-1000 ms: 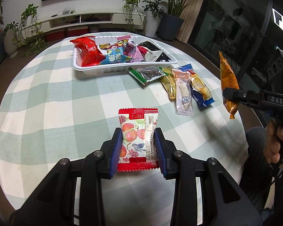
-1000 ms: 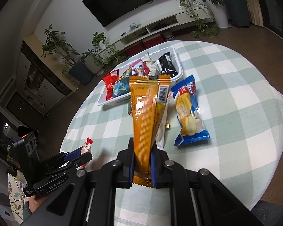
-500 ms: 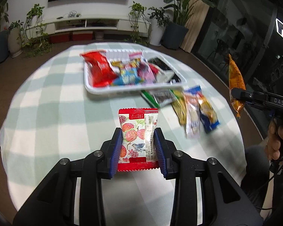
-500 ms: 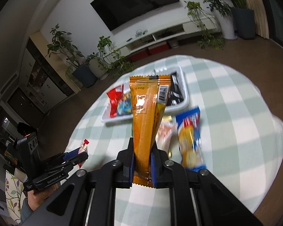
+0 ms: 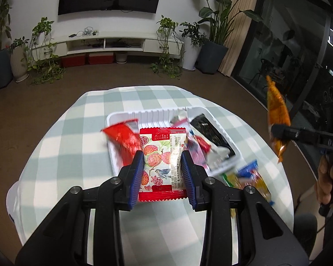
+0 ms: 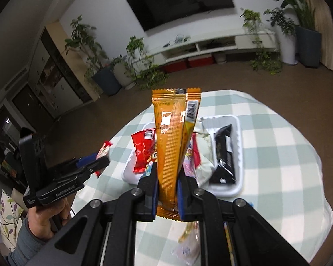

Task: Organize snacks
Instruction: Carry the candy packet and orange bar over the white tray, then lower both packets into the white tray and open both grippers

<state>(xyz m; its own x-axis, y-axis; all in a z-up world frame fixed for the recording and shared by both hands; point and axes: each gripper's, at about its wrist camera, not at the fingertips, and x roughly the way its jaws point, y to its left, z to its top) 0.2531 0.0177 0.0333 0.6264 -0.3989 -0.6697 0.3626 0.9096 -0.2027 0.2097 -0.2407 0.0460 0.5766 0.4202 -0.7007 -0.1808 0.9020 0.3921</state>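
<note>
From my left camera, I see my left gripper (image 5: 163, 176) squeezing a red and white snack bag (image 5: 162, 161) with fruit and a bird on it. The blue pads (image 5: 137, 177) press on both sides of the bag, and the bag is up in the air, in front of the white tray (image 5: 157, 113). The tray sits on a round table (image 5: 77, 137) with a green and white checked cloth. In the tray I see a red bag (image 5: 124, 138) on the left and a black bag (image 5: 212, 134) on the right, with some blurry ones in between. More snacks lie on the cloth just beside the tray's near right corner, and one is a blue bag (image 5: 249, 170). Far on the right, my right gripper (image 5: 279, 130) holds an orange bag (image 5: 277, 115) in the air, and a hand (image 5: 327, 179) holds its handle.

From my right camera, I see my right gripper (image 6: 167, 190) clamped tight on the long orange bag (image 6: 173, 141). The bag stands straight up between the fingers, in front of the tray (image 6: 238, 155). The red bag (image 6: 143, 148) and the black bag (image 6: 225, 153) lie inside it. On the left my left gripper (image 6: 100, 163) is in the air beside the table (image 6: 277, 146), gripping the red and white snack bag (image 6: 104, 149), and a hand (image 6: 47, 219) holds it from below.
</note>
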